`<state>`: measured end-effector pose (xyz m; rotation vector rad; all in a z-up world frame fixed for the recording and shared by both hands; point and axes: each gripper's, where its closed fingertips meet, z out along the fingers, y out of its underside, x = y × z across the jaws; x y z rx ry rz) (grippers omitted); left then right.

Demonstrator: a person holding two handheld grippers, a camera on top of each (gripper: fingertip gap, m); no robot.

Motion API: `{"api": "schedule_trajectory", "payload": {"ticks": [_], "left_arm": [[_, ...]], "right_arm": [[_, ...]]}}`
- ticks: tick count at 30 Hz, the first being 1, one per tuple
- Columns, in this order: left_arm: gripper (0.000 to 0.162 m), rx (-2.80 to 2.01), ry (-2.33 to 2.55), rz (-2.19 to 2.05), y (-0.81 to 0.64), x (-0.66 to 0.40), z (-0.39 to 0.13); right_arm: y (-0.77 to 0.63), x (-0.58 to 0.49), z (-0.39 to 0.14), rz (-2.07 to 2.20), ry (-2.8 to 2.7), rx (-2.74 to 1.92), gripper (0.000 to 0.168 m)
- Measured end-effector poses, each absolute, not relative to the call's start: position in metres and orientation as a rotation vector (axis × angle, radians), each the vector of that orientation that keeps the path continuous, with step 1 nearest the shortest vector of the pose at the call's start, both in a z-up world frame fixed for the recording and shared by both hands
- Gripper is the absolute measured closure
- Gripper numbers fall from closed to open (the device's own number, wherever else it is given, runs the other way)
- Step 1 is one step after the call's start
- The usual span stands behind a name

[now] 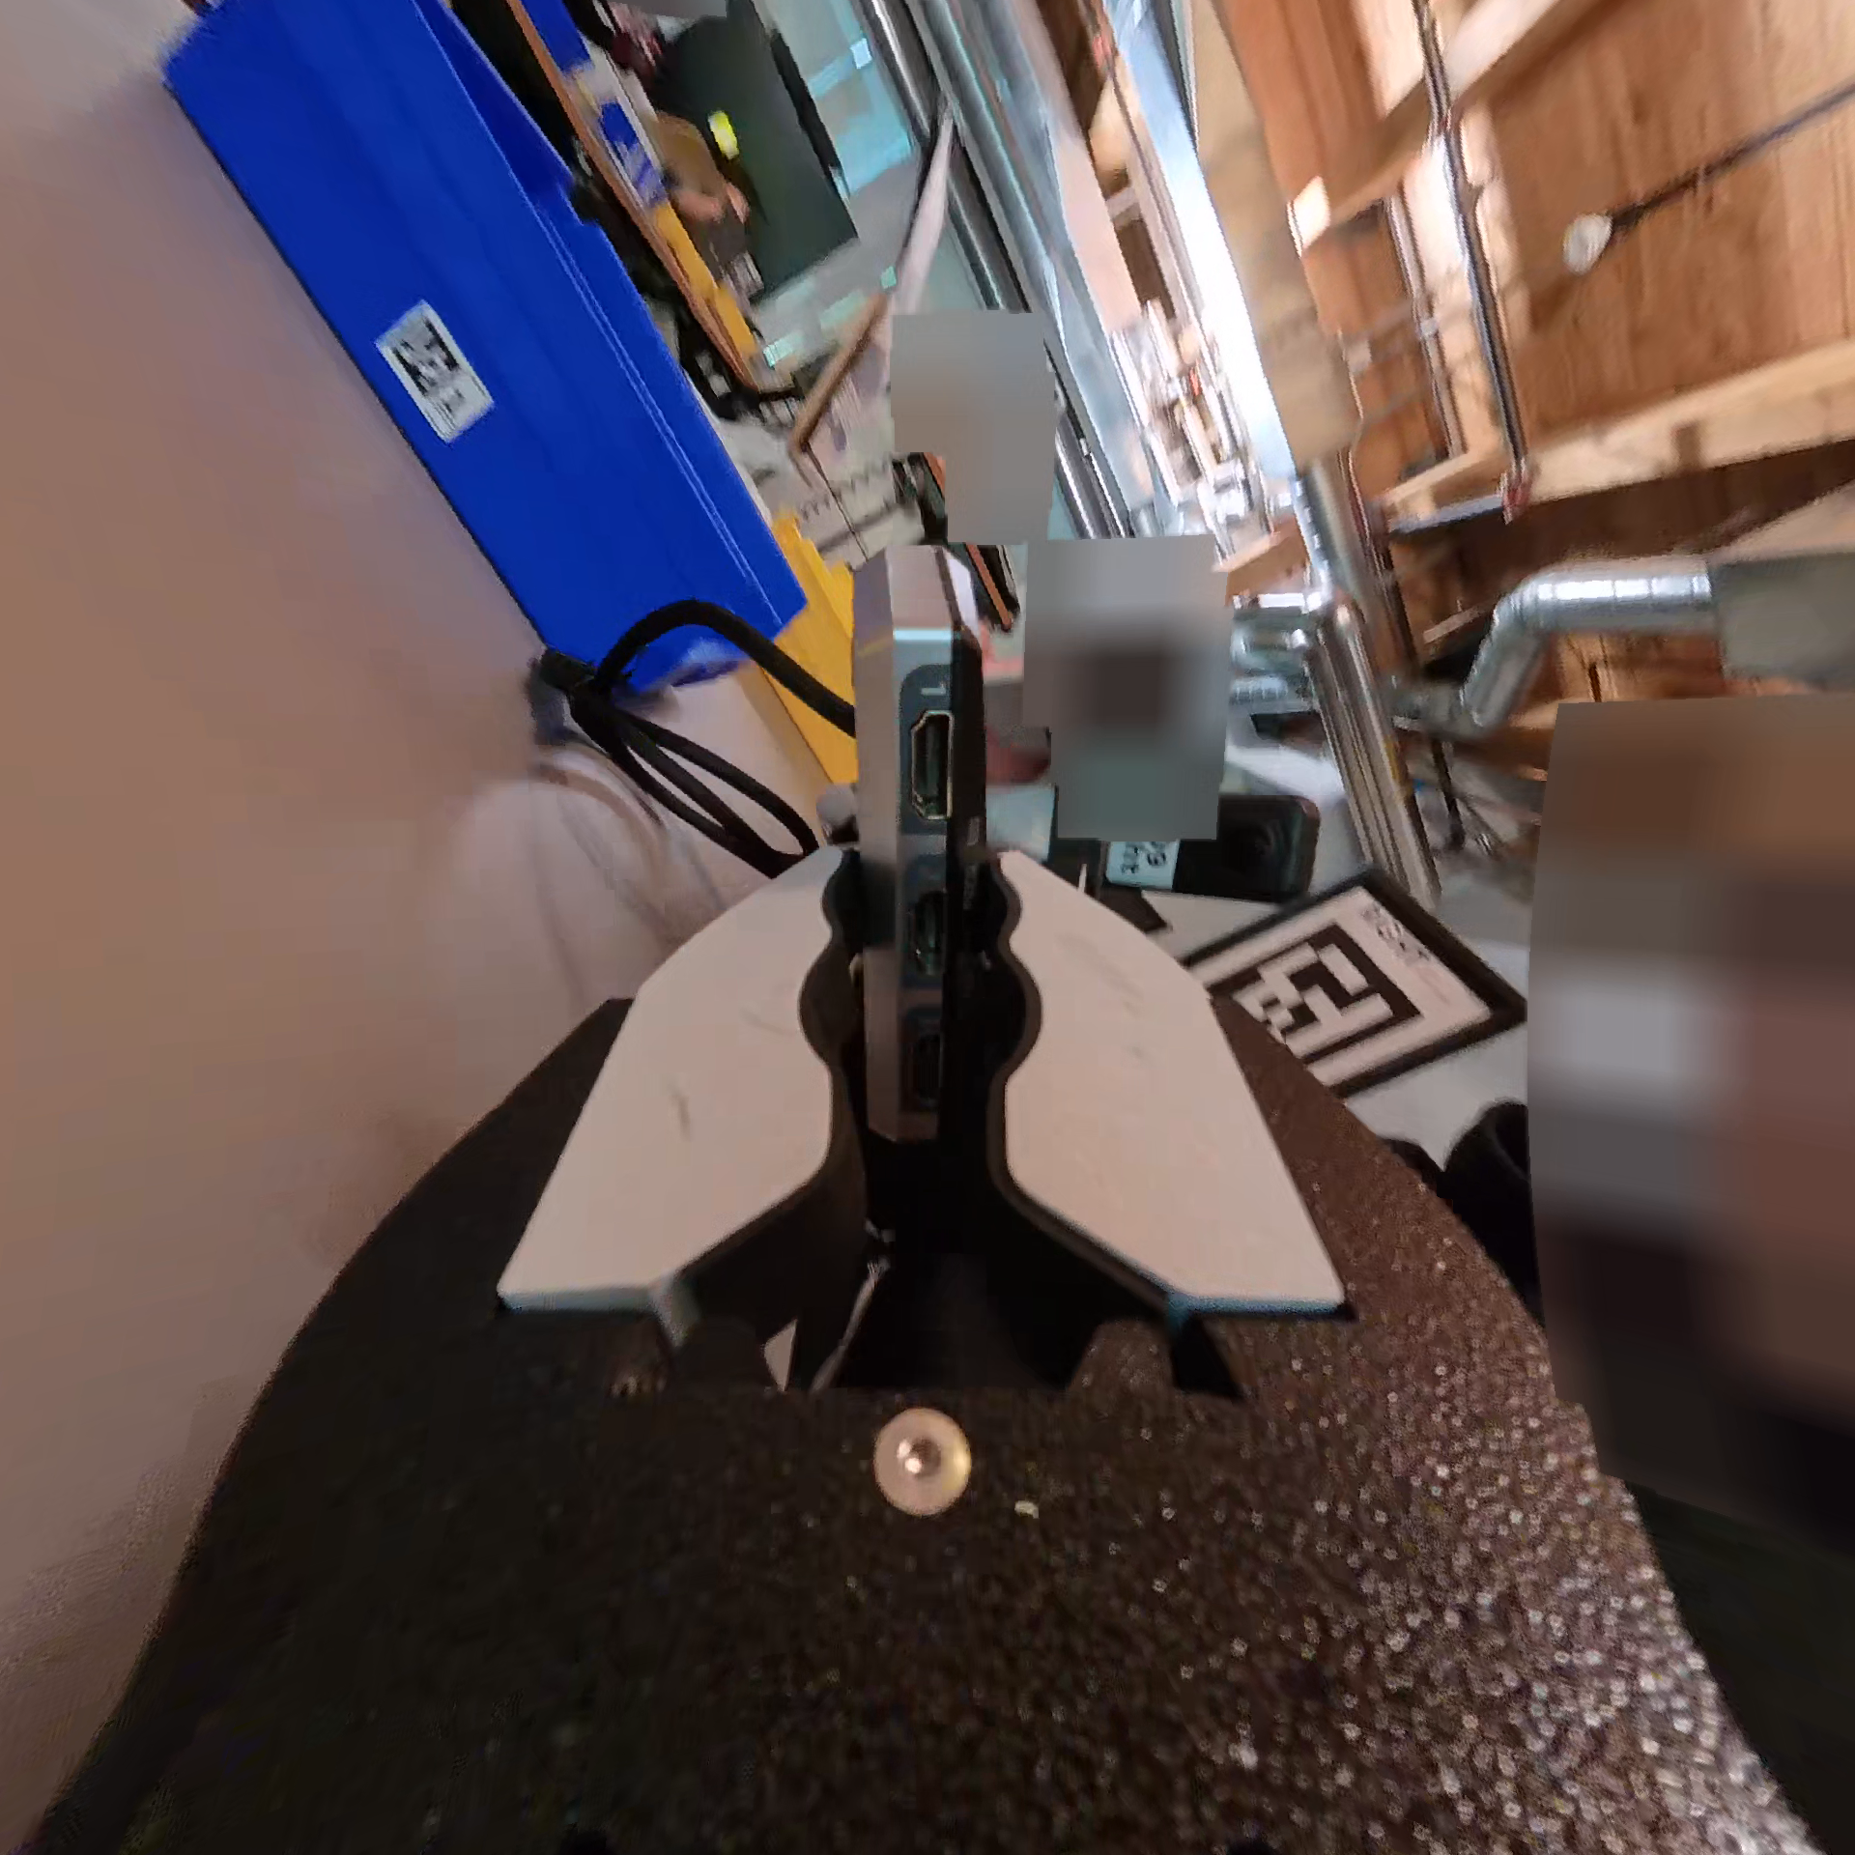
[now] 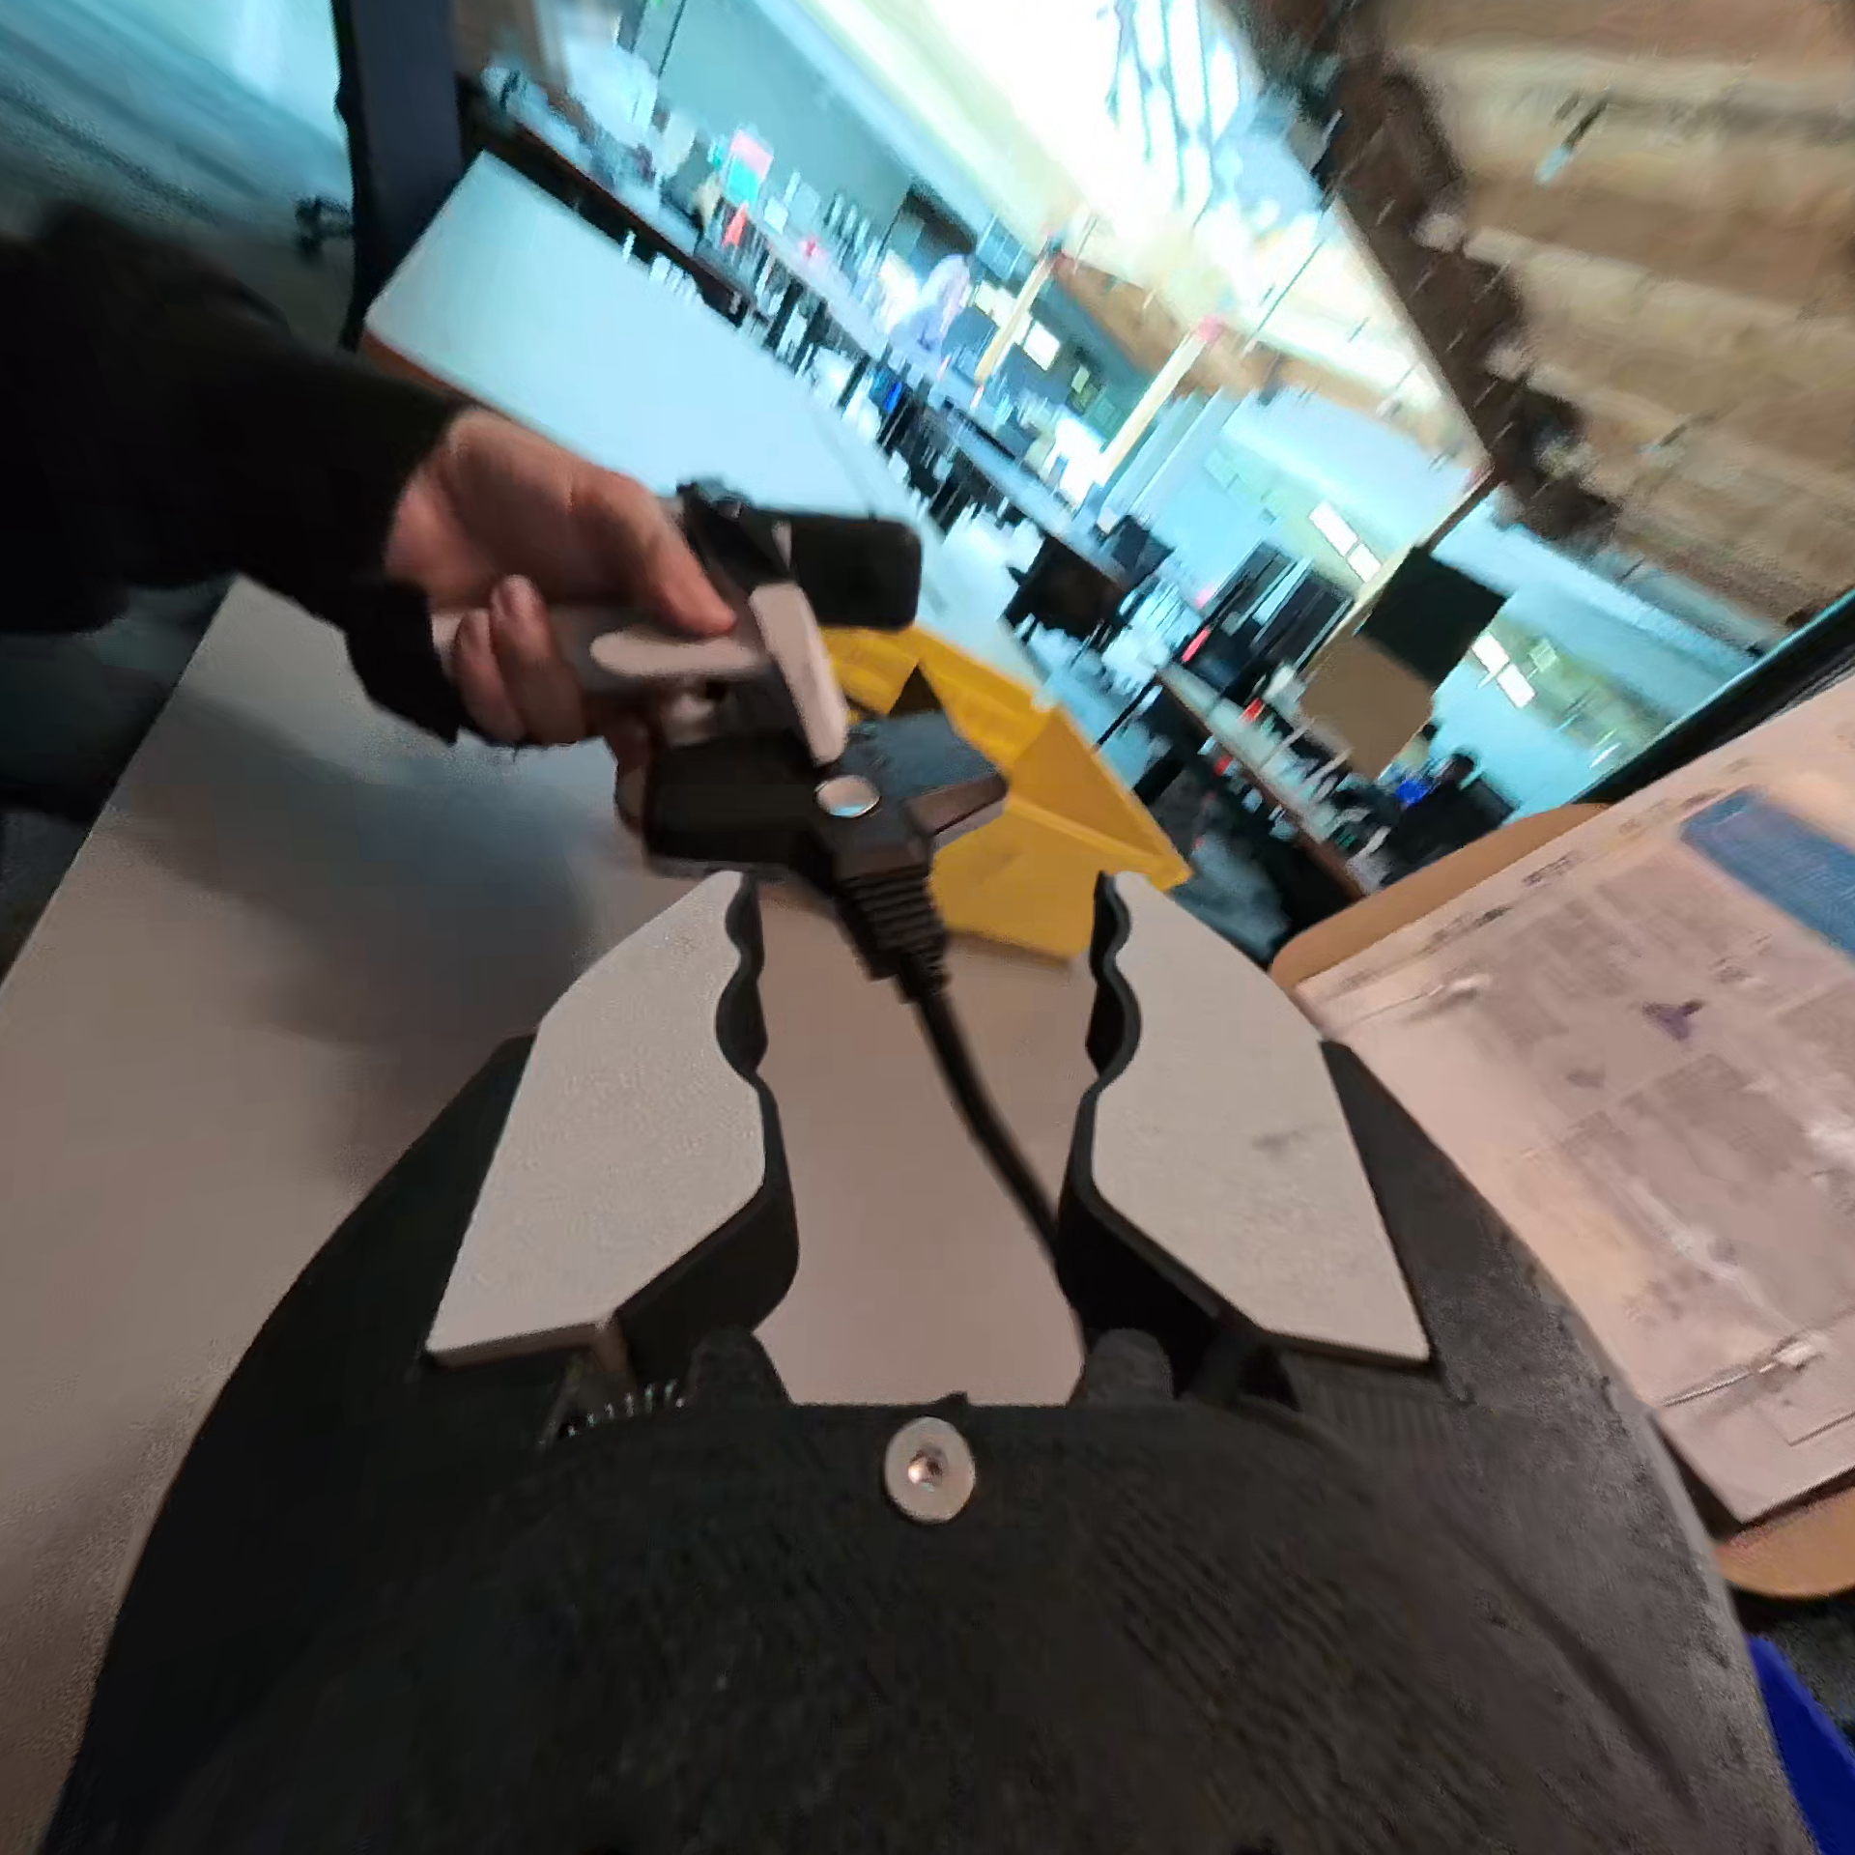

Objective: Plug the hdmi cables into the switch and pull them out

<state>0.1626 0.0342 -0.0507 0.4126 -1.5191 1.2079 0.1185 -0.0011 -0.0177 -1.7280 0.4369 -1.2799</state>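
My left gripper (image 1: 923,868) is shut on the grey HDMI switch (image 1: 893,642) and holds it upright and edge-on. Three ports (image 1: 929,763) along its edge face the camera, and all look empty. A black cable (image 1: 763,652) leaves the switch's far side towards a coiled bundle (image 1: 693,753). My right gripper (image 2: 929,893) is open. A black HDMI cable (image 2: 979,1084) with a ribbed plug (image 2: 893,913) runs between its fingers up to the hand-held left gripper (image 2: 793,723). The view is blurred, so I cannot tell where the plug ends.
A blue bin (image 1: 482,331) and a yellow bin (image 2: 1014,803) stand on the grey table (image 2: 251,903). A cardboard sheet with a printed page (image 2: 1606,1104) lies at the right. The right gripper's marker plate (image 1: 1345,989) shows close beside the switch.
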Motion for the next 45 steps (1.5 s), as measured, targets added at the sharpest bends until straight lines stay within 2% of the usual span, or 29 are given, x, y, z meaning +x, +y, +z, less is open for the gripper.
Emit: {"api": "schedule_trajectory", "payload": {"ticks": [2,5,7,10,27,30,32,36,39,42,45], "left_arm": [[0.140,0.349,-1.500,1.152,0.037,0.157,-0.045],[0.140,0.290,-1.511,1.096,0.033,0.144,-0.043],[0.140,0.270,-1.512,1.058,0.028,0.135,-0.043],[0.140,0.272,-1.501,1.047,0.021,0.133,-0.043],[0.139,0.274,-1.538,0.975,-0.015,0.131,-0.049],[0.140,0.308,-1.527,1.089,-0.031,0.138,-0.045],[0.132,0.277,-1.628,1.252,-0.038,0.145,-0.040],[0.120,-0.124,-2.061,1.759,-0.034,0.159,-0.026],[0.096,-0.481,-2.309,2.070,-0.019,0.167,-0.011],[0.094,-0.838,-2.564,2.187,-0.007,0.173,-0.012],[0.107,-1.299,-2.711,2.234,-0.002,0.170,-0.024]], "right_arm": [[0.000,0.115,-0.007,-1.303,0.390,-1.664,0.113],[0.008,0.114,-0.035,-1.105,0.356,-1.749,0.118],[0.007,0.119,-0.041,-1.117,0.324,-1.725,0.121],[0.004,0.123,-0.044,-1.111,0.302,-1.660,0.136],[-0.035,0.114,-0.054,-0.994,0.342,-1.495,0.146],[-0.046,0.118,-0.053,-0.991,0.454,-1.473,0.146],[-0.051,0.121,-0.050,-0.893,0.546,-1.379,0.146],[-0.063,0.123,-0.046,-0.746,0.637,-1.246,0.146],[-0.064,0.123,-0.047,-0.666,0.648,-1.217,0.146],[-0.059,0.126,-0.054,-0.618,0.666,-1.249,0.146],[-0.050,0.126,-0.059,-0.590,0.657,-1.286,0.146]]}}
